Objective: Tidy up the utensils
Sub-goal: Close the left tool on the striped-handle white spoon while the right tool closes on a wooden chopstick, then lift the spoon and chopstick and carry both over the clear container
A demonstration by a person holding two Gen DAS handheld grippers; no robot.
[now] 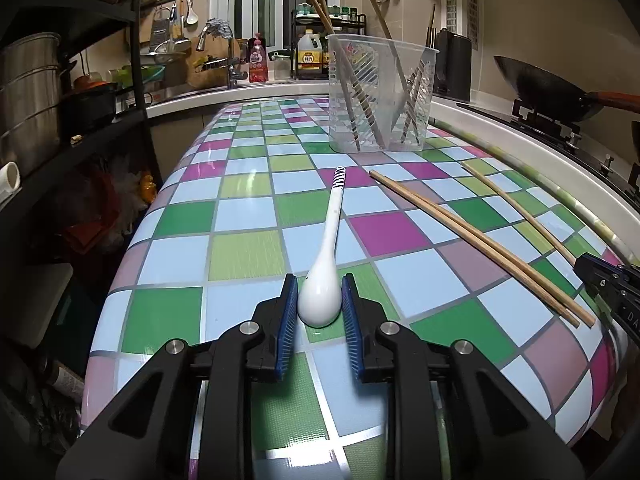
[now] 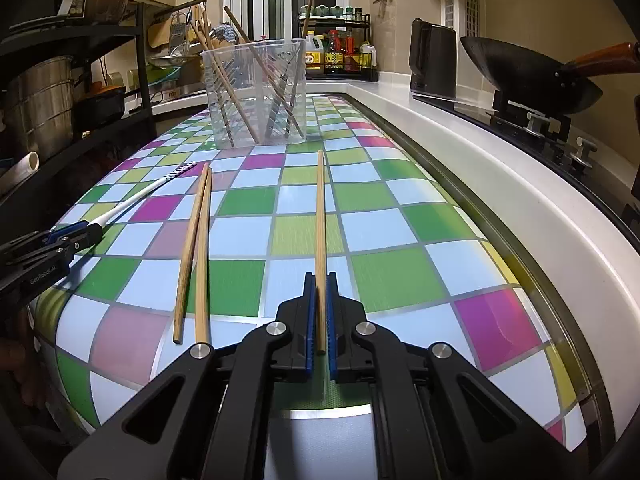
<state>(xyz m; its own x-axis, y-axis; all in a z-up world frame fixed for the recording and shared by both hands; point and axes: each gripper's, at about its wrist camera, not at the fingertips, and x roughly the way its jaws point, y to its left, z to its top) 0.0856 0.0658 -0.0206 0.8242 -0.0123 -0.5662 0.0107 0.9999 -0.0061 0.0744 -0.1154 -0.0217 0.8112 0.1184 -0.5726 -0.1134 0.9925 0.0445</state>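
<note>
My left jaws (image 1: 319,300): pads touching the glossy white ceramic spoon (image 1: 326,264) at its bowl, lower centre. My right jaws (image 2: 321,312): clamped on a slim wooden chopstick (image 2: 320,220), for lifting. Paired chopsticks (image 2: 196,252) loose on the checkered worktop (image 2: 400,280). Clear plastic holder (image 2: 256,92), upper centre: the likely destination.

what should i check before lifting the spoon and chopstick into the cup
1. Left gripper pads on spoon bowl: ok, both sides touch.
2. Right gripper shut on single chopstick: ok.
3. Grip depth on chopstick: ok, end sits well between the pads.
4. Cup upright with room: ok.
5. Loose chopstick pair clear of both grippers: ok.
6. Spoon grip firm enough on the rounded bowl: cannot tell.
</note>
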